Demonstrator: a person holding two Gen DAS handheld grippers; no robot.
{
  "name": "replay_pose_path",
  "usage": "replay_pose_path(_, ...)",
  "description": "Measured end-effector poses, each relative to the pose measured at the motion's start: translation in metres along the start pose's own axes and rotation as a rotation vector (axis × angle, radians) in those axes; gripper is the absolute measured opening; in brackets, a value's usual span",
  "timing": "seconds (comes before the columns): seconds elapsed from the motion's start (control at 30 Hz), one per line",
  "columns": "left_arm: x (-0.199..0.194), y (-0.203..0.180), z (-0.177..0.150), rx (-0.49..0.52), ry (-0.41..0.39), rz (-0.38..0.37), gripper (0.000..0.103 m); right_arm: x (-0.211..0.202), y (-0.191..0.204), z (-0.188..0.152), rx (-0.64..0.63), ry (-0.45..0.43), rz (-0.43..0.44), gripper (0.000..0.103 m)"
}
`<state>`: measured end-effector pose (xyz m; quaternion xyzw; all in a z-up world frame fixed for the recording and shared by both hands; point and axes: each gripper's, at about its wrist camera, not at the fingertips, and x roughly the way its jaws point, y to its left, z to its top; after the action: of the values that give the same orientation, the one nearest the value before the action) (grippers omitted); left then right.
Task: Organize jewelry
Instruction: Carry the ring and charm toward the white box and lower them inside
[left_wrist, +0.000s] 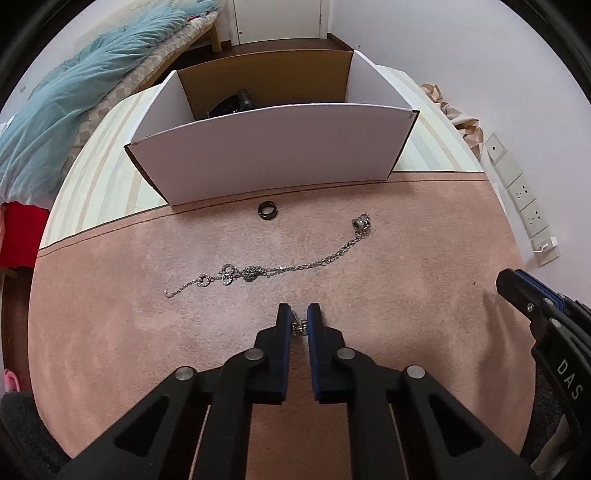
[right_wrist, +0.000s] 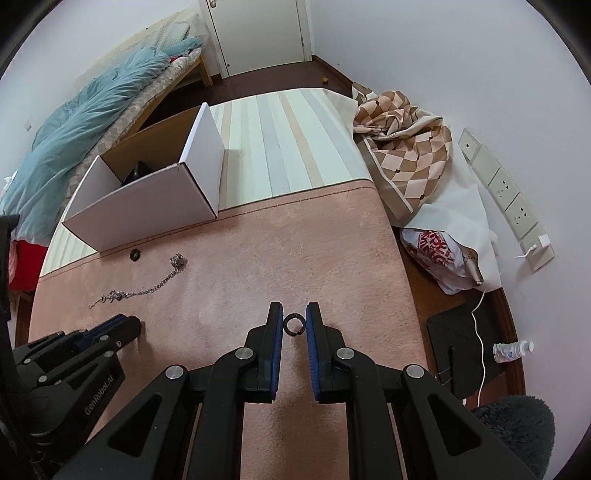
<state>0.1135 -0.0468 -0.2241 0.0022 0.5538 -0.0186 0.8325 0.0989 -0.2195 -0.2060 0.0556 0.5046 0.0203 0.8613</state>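
My left gripper (left_wrist: 298, 318) is shut on a small silver jewelry piece (left_wrist: 300, 327) just above the pink mat. My right gripper (right_wrist: 294, 317) is shut on a dark ring (right_wrist: 294, 325). A silver chain (left_wrist: 273, 271) with round links lies across the mat ahead of the left gripper; it also shows in the right wrist view (right_wrist: 147, 290). A black ring (left_wrist: 267, 210) lies near the white cardboard box (left_wrist: 273, 151). The box is open on top and holds a dark object (left_wrist: 236, 103). The right gripper shows at the right edge of the left wrist view (left_wrist: 517, 291).
The pink mat (right_wrist: 303, 243) covers the near part of a striped table (right_wrist: 280, 147). A checkered cloth (right_wrist: 406, 151) and a plastic bag (right_wrist: 439, 254) lie to the right. Wall sockets (right_wrist: 509, 199) and a white cable are on the right. A bed with a teal blanket (right_wrist: 92, 118) stands at left.
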Motion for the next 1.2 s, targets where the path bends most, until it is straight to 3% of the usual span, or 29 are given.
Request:
replay_pose_path(0.3,-0.035,0.018,0.012,-0.040,-0.044,-0.068,0.006,-0.024,0.008,0.018,0.025,-0.045,0.072,0.013)
replay_pose_path(0.57,-0.101,0.072,0.072,-0.121,-0.175,-0.121,0.006,-0.056,0.031,0.071,0.027,-0.111,0.196,0.013)
replay_pose_path(0.73,-0.114,0.087,0.115,-0.126,-0.215,-0.122,0.006,-0.049,0.053,0.114,0.013,-0.100,0.273,0.013)
replay_pose_path(0.93,-0.082,0.099,0.156,-0.127,-0.133,-0.148,0.006,-0.001,0.080,0.164,-0.008,0.037,0.331,0.013)
replay_pose_path(1.2,-0.029,0.113,0.178,-0.154,0.026,-0.135,0.008,0.069,0.107,0.192,-0.056,0.227,0.303,0.014)
